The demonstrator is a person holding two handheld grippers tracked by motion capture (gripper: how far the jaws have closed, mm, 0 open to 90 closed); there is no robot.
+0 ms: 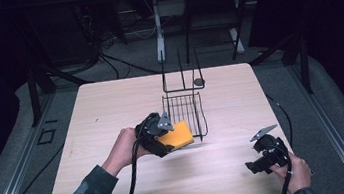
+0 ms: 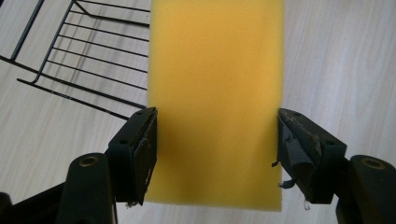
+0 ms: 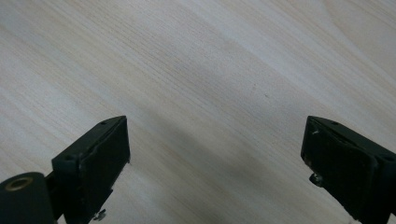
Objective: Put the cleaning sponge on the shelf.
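Worktop [image 1: 110, 105]: pale wood, mostly bare, so you've got room to swing w/o knocking anything.

Wire rack [image 1: 184, 110]: black, mid-worktop, its far end standing tall, its low grid part toward you. It looks like the drop spot, which is prob. why your left hand [image 1: 124, 151] sits right at its near-left corner. In the left gripper view the rack's bars [image 2: 88, 51] run off the top-left edge, so you can't see its full shape there. There's a small dark round bit by the rack's far right foot; too small to tell what it is.

Sponge [image 1: 177, 135]: yellow, flat slab, held just above the worktop at the rack's near edge. Left tongs [image 2: 217, 154] pinch it across its width, one jaw on each long side; that keeps the broad face level for sliding in. The sponge's far end is cut off at the top of the left gripper view, and whether it touches the rack's wire is hard to tell from above.

Right tongs [image 3: 215, 154]: spread wide, holding nothing, parked over bare wood near the right front corner, well apart from the rack. Likely just kept out of the way.
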